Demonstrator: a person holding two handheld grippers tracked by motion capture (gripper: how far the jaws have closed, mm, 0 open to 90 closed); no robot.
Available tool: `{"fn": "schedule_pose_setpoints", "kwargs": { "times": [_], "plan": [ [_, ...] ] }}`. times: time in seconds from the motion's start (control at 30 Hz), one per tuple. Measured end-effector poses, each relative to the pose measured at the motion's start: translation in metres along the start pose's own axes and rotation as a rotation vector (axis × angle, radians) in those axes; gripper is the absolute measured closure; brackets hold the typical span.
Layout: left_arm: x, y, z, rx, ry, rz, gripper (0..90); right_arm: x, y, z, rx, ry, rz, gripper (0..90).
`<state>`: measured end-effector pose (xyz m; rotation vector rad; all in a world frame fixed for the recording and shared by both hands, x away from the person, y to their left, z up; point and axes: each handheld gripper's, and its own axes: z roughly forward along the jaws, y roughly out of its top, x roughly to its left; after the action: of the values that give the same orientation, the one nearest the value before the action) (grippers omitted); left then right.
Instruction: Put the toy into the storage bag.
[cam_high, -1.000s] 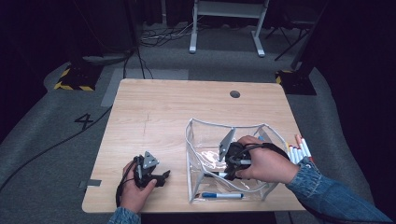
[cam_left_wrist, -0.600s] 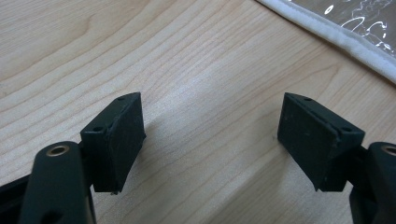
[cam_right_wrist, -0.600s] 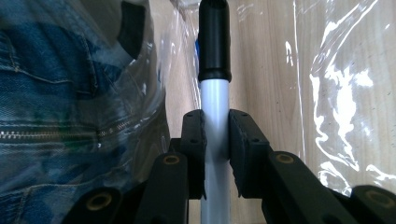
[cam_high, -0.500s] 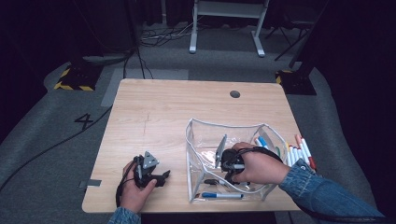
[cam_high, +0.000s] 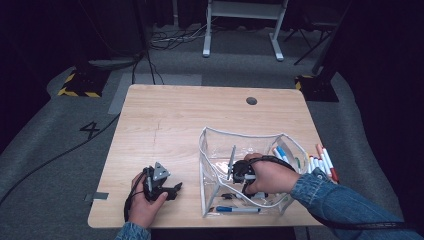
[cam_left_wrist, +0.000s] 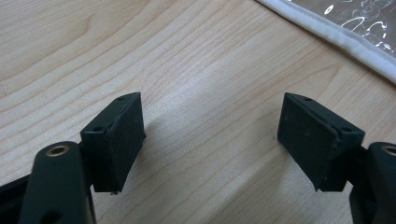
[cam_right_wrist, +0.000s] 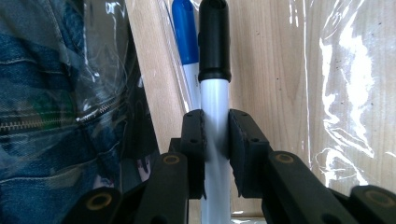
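your right gripper is clamped on a marker with a black cap: both black pads press the white barrel at the centre bottom of the right gripper view, and the glossy cap rises to the top edge. just left of it, behind a fold of clear film, lies a marker with a blue cap, parallel to the held one. in the high view this gripper sits inside the clear plastic pouch at the lower right of the frame, your right hand wrapped over it, the forearm in a denim sleeve entering from the lower right corner.

your left gripper has its jaws wide apart with nothing between them; the matte, wedge-shaped pads sit at the lower left and lower right of the left gripper view, above bare wood grain. in the high view your left hand holds that gripper low over the table at the lower left, its grey three-cornered plate facing up.

the pouch is transparent and crinkled, with a white bound edge crossing the upper right of the left gripper view. a blue-capped marker lies near its bottom edge. more markers, white-bodied with coloured caps, lie in a row just right of the pouch. the table is pale wood with rounded corners and a dark round hole near its top edge.
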<state>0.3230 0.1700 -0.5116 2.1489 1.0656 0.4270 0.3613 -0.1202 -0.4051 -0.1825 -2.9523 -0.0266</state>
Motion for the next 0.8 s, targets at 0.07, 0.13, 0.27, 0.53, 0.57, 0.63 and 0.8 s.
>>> {"fn": "schedule_pose_setpoints", "kwargs": {
  "times": [0.07, 0.13, 0.27, 0.53, 0.57, 0.63, 0.8],
  "plan": [
    [0.0, 0.0, 0.0, -0.001, 0.0, 0.0, 23.3, 0.0, 0.0, 0.001, 0.01, 0.002, -0.007, 76.6],
    [0.0, 0.0, 0.0, 0.0, 0.0, 0.0, 23.2, 0.001, 0.0, 0.003, 0.021, 0.011, -0.005, 76.4],
    [0.0, 0.0, 0.0, -0.001, 0.0, 0.0, 23.2, 0.001, -0.001, 0.003, 0.0, 0.021, -0.018, 67.8],
    [0.0, 0.0, 0.0, -0.001, -0.001, 0.0, 23.1, 0.001, -0.007, -0.032, -0.164, -0.064, 0.026, 53.1],
    [0.0, 0.0, 0.0, -0.001, -0.001, 0.0, 23.1, 0.001, -0.007, -0.032, -0.164, -0.064, 0.026, 53.1],
    [0.0, 0.0, 0.0, -0.001, -0.001, 0.0, 23.1, 0.001, -0.009, -0.042, -0.207, -0.09, 0.037, 51.0],
    [0.0, 0.0, 0.0, -0.001, -0.001, 0.0, 23.2, 0.0, -0.017, -0.069, -0.323, -0.142, 0.084, 50.4]
  ]
}}
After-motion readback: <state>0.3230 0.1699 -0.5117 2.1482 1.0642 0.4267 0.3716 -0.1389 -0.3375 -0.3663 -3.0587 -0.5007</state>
